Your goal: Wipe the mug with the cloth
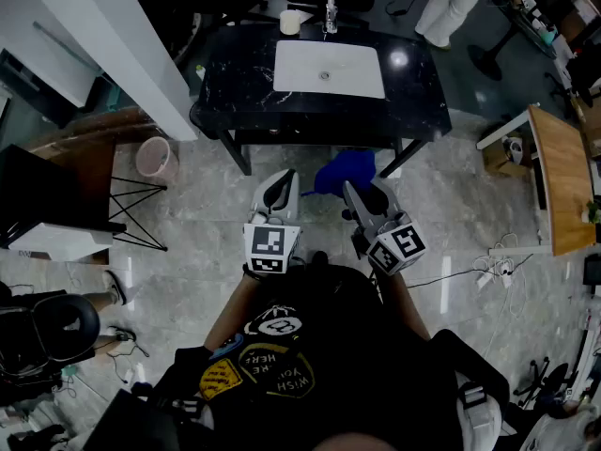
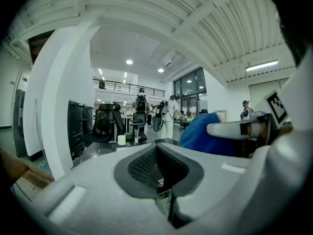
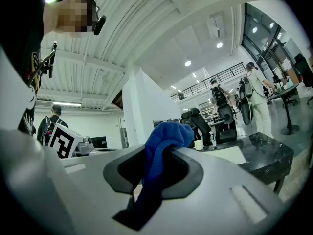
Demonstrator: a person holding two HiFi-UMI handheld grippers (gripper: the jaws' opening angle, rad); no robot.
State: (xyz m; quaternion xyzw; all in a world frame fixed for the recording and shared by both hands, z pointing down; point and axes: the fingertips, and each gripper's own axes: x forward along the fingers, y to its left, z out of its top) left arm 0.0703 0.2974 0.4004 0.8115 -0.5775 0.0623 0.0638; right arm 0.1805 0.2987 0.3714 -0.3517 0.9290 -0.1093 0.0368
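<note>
Cloth (image 3: 161, 151), blue, hangs clamped in the jaws of the right gripper (image 1: 364, 195).

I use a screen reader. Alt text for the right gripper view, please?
The right gripper is shut on a blue cloth that bunches up above the jaws. Beyond stand a white pillar and a black table.

The head view looks steeply down from above the person's shoulders onto the left gripper (image 1: 280, 188) and right gripper (image 1: 368, 195) close below, with the black table (image 1: 423, 83) farther ahead. Each gripper view sits low behind its own jaws, which fill the lower frame, and faces across the room; the right one tilts more toward the ceiling. All three share the table and the blue cloth (image 3: 161, 146) pinched in the right jaws. Each gripper view catches the other gripper at its edge.
</note>
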